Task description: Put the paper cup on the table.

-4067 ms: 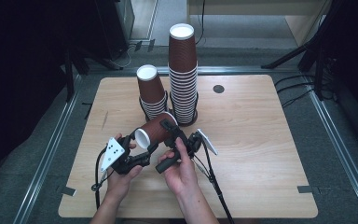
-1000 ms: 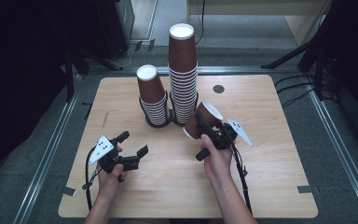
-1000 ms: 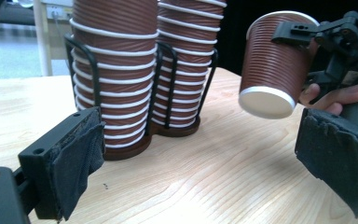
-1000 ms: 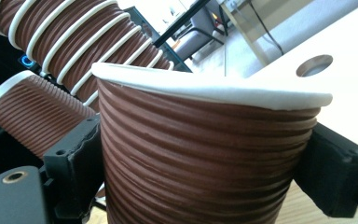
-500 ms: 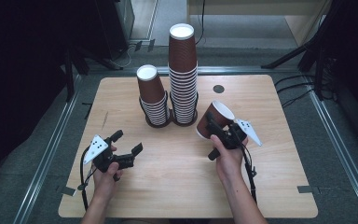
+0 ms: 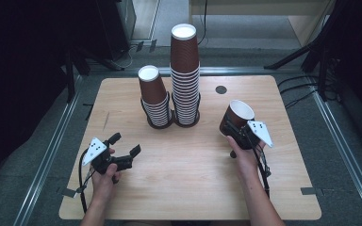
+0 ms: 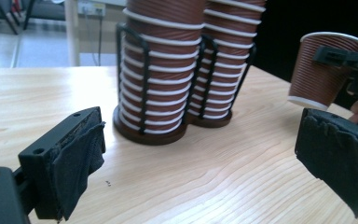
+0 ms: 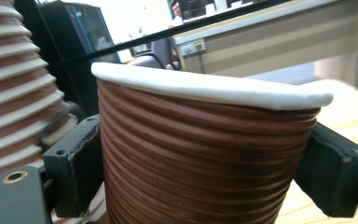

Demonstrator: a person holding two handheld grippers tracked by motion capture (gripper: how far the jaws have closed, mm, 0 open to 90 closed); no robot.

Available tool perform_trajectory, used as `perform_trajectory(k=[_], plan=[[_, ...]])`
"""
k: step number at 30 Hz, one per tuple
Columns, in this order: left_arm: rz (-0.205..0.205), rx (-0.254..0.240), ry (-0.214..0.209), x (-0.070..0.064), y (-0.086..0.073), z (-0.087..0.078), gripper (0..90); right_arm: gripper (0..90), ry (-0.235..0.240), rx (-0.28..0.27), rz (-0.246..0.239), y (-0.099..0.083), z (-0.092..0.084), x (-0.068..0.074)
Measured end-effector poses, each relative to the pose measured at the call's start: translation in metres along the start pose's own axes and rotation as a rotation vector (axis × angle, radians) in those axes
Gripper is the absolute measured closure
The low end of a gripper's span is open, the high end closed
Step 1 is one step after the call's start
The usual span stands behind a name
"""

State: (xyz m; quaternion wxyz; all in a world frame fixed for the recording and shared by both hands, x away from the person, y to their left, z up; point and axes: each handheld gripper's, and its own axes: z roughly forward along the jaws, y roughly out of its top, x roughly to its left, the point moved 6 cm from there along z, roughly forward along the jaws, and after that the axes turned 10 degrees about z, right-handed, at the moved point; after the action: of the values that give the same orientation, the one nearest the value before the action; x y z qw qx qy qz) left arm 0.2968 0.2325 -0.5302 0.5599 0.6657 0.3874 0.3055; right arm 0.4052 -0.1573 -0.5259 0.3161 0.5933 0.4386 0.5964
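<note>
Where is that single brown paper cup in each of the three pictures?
High view: cup right of centre, held in the right gripper.
Left gripper view: cup at upper right.
Right gripper view: cup centre, between the jaws.
Shared landmark: the cup stacks.

High view: fixed above the person's side, facing forward and down over the whole table (image 6: 188, 188). Left gripper view: low near the tabletop, facing the 2 cup stacks (image 7: 186, 70) at short range, single cup (image 7: 324, 70) farther off. Right gripper view: very close behind that cup (image 8: 205, 158). All 3 views share stacks and cup.
</note>
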Motion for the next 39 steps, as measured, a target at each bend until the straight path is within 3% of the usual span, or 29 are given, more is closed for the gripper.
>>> perform_trajectory(k=[6, 10, 13, 15, 18, 31, 39], plan=[[-0.018, 0.028, 0.042, 0.013, -0.011, -0.004, 1.5, 12.2, -0.039, -0.018, -0.035, -0.001, 0.003, -0.022], [-0.027, 0.039, 0.049, 0.015, -0.017, -0.006, 1.5, 12.2, -0.058, -0.042, -0.078, -0.002, 0.004, -0.031], [-0.035, 0.045, 0.050, 0.017, -0.019, -0.006, 1.5, 12.1, -0.063, -0.064, -0.121, -0.002, 0.006, -0.033], [-0.036, 0.045, 0.051, 0.017, -0.019, -0.006, 1.5, 12.1, -0.059, -0.075, -0.112, -0.002, 0.007, -0.033], [-0.037, 0.044, 0.051, 0.017, -0.019, -0.007, 1.5, 12.0, -0.064, -0.084, -0.142, -0.002, 0.008, -0.032], [-0.047, 0.037, 0.048, 0.017, -0.019, -0.007, 1.5, 11.6, -0.109, -0.054, -0.276, -0.010, 0.009, -0.038], [-0.051, 0.035, 0.047, 0.018, -0.018, -0.007, 1.5, 11.1, -0.118, -0.032, -0.274, -0.013, 0.009, -0.043]])
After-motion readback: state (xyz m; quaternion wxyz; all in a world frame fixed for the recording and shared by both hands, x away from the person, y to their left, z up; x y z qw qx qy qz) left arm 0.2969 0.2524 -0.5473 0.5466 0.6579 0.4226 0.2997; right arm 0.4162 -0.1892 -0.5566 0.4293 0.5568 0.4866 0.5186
